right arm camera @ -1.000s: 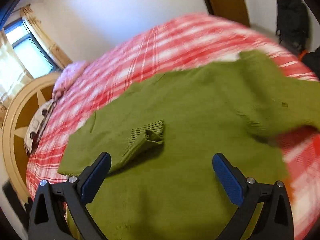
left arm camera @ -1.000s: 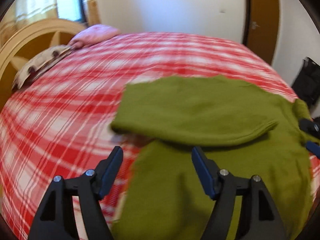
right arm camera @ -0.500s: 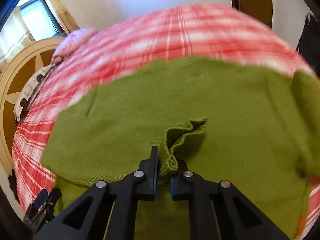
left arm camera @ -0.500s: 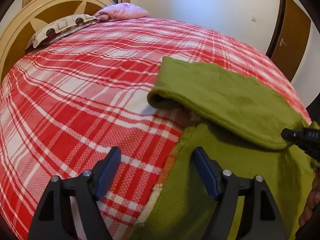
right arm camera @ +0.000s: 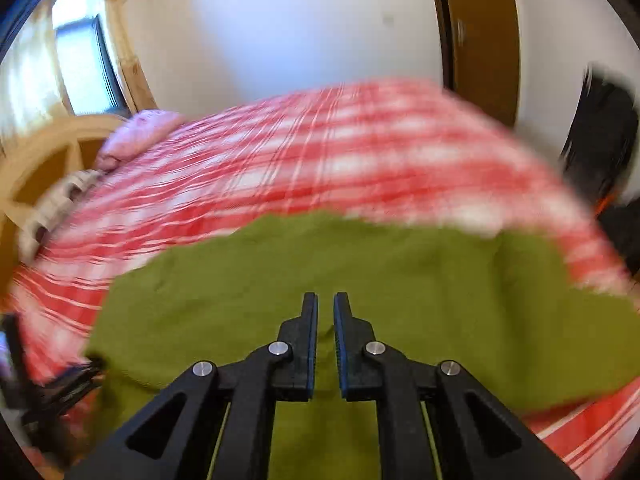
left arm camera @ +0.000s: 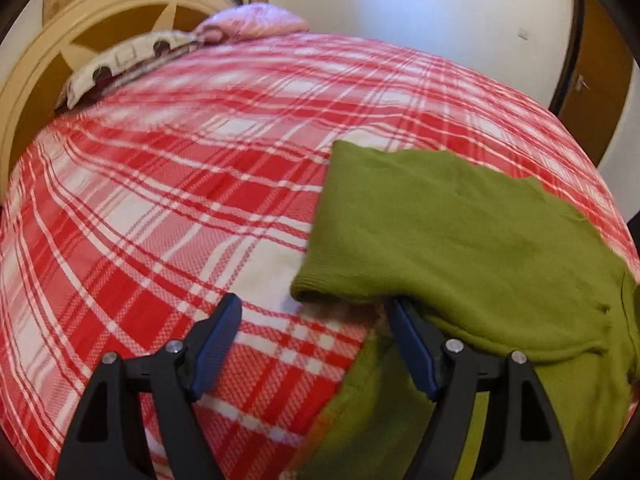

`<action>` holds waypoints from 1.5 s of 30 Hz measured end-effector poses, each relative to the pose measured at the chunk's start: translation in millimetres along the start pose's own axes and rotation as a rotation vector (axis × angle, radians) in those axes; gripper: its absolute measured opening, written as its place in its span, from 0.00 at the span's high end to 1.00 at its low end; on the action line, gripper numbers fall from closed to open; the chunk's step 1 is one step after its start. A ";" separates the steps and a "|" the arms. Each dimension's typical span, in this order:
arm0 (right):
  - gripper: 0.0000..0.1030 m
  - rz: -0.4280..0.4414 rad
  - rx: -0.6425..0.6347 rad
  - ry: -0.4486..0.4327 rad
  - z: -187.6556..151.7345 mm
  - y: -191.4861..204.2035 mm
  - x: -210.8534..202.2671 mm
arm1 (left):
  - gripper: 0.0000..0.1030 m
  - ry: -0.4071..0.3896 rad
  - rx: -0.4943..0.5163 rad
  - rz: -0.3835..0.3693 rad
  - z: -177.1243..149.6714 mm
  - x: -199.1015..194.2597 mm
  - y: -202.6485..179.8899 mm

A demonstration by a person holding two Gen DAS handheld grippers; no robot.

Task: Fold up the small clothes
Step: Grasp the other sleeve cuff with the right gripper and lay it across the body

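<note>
A green sweater (left arm camera: 460,232) is spread on a red plaid bed (left arm camera: 180,200). The left tool (left arm camera: 312,332) is held wide open at its sleeve cuff; the right tool (right arm camera: 325,308) is nearly closed, empty, above the sweater.

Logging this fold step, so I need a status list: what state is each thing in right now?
Green sweater: lying on the bed, one part folded over the body.
Left gripper: open, empty, its right finger at the fold's edge.
Right gripper: nearly closed; any cloth between the fingers can't be told.
Door: looks closed.
</note>
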State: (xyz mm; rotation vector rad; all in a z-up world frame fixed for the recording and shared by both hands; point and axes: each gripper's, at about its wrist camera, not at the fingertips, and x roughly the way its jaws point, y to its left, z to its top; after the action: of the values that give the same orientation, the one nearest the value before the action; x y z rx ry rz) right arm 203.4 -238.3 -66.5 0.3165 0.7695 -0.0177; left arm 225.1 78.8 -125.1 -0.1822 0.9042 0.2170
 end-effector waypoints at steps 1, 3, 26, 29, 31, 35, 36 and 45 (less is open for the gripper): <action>0.92 0.040 0.049 0.007 -5.9 -8.0 0.5 | 0.24 0.008 -0.025 -0.022 0.2 1.1 4.9; 0.92 0.078 0.147 -0.001 -13.0 -25.4 4.7 | 0.24 0.010 -0.033 -0.038 -3.4 2.1 7.9; 0.93 -0.113 -0.246 0.054 -19.8 49.0 56.5 | 0.10 -0.033 -0.044 -0.041 -11.3 10.0 4.6; 0.93 -0.220 -0.226 -0.086 -1.0 38.0 24.0 | 0.09 -0.032 -0.062 -0.051 -10.2 10.9 8.4; 0.93 -0.246 -0.213 -0.102 6.6 28.9 18.2 | 0.08 -0.034 -0.070 -0.034 -10.0 10.9 9.2; 0.93 -0.271 -0.234 -0.027 -1.6 9.6 39.1 | 0.08 -0.035 -0.091 0.006 -9.4 11.7 10.9; 0.93 -0.290 -0.241 -0.012 -6.2 6.5 45.9 | 0.08 -0.035 -0.097 0.011 -9.6 11.7 11.8; 0.89 -0.420 -0.326 0.063 -20.5 -10.0 77.0 | 0.08 -0.022 -0.135 0.071 -8.8 15.4 20.3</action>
State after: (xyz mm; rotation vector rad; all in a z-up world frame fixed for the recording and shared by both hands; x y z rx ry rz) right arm 243.6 -234.2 -135.9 -0.1586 0.8757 -0.2765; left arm 222.4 97.8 -143.9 -0.2729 0.8752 0.3456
